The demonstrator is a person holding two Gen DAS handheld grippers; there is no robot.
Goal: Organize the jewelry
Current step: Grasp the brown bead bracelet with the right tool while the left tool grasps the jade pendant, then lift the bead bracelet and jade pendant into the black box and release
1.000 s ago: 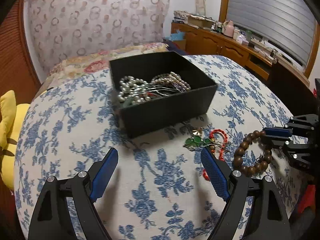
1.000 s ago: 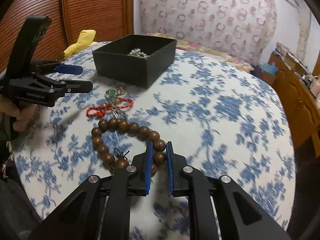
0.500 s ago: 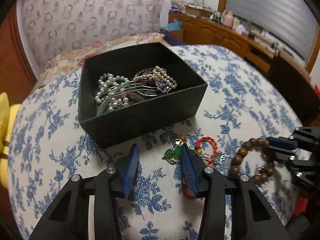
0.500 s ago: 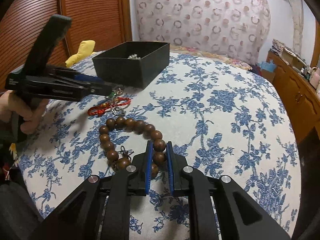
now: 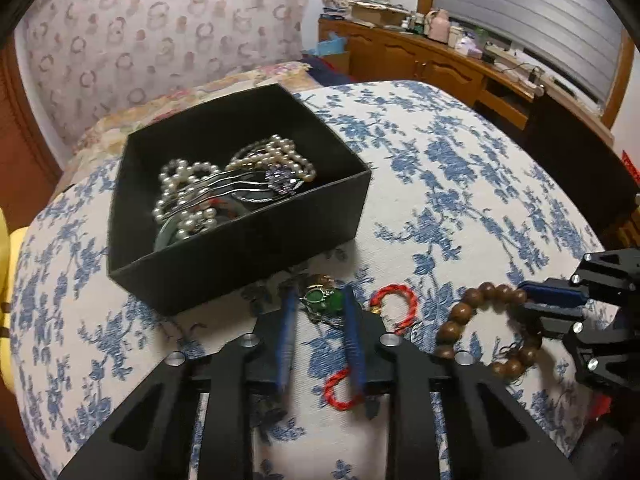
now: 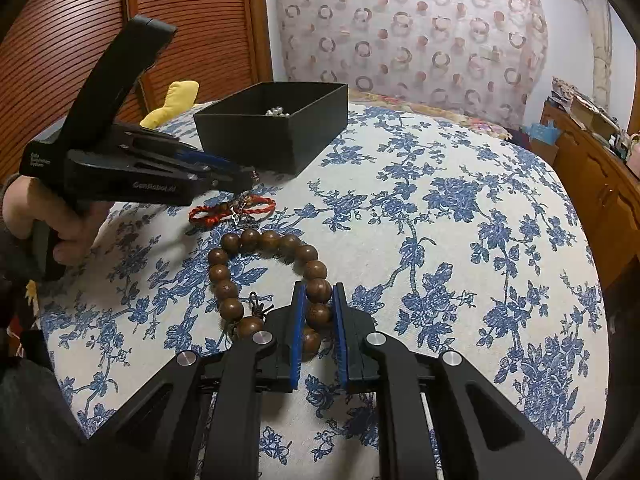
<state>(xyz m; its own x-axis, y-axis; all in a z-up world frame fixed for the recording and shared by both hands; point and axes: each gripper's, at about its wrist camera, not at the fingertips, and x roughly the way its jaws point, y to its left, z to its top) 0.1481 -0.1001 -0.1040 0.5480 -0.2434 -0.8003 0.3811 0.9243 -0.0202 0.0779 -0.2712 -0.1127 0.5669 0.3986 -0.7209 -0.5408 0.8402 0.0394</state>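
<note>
Nearby, black box (image 5: 240, 256), red cord (image 5: 394, 306)

Two low, close claw-mounted fisheyes, sharing the black box (image 5: 240, 216).

Ring-patterned curtain (image 6: 408, 36); slatted wooden door (image 6: 192, 28); wooden cabinets (image 5: 432, 68); window blinds (image 5: 528, 20).

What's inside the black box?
The black box holds white pearl strands, a silver hair comb and a sparkly purple piece. A greenish ring peeks out beneath. Anything under the pile is hidden.
</note>
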